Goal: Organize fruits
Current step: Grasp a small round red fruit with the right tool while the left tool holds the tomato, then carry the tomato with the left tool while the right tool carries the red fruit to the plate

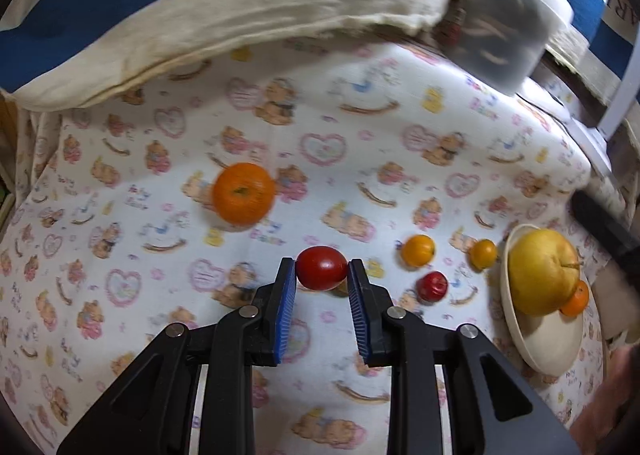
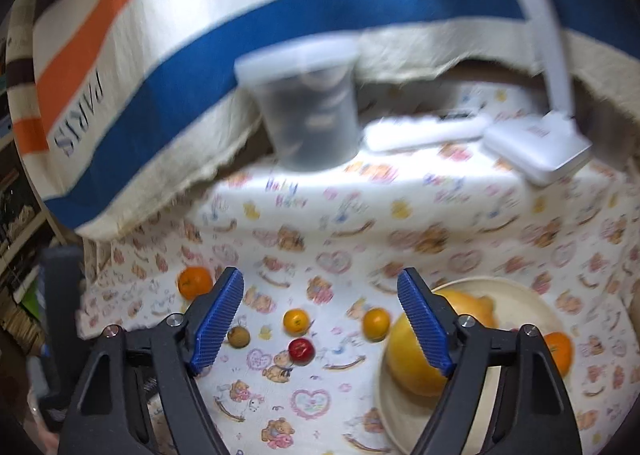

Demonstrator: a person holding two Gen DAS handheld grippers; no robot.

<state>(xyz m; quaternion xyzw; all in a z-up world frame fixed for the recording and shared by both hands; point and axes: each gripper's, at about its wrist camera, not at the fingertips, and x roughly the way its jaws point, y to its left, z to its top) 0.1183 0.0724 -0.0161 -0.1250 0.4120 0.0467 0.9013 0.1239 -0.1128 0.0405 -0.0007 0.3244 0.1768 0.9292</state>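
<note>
My left gripper (image 1: 322, 269) is shut on a red tomato (image 1: 321, 267), held between its blue pads above the printed cloth. A large orange (image 1: 243, 193) lies to its upper left. Two small orange fruits (image 1: 418, 250) (image 1: 483, 253) and a small red fruit (image 1: 432, 286) lie to the right. A cream bowl (image 1: 552, 347) at the right holds a yellow pear-like fruit (image 1: 544, 271) and a small orange (image 1: 576, 299). My right gripper (image 2: 320, 319) is open and empty above the cloth, left of the bowl (image 2: 516, 295). A small brown fruit (image 2: 239, 336) lies by its left finger.
A lidded translucent tub (image 2: 308, 111) stands at the back of the table. A white lamp base (image 2: 536, 147) and a white flat device (image 2: 424, 131) sit at the back right. A striped towel (image 2: 200, 55) hangs behind. The cloth-covered table (image 1: 160, 255) drops off at its edges.
</note>
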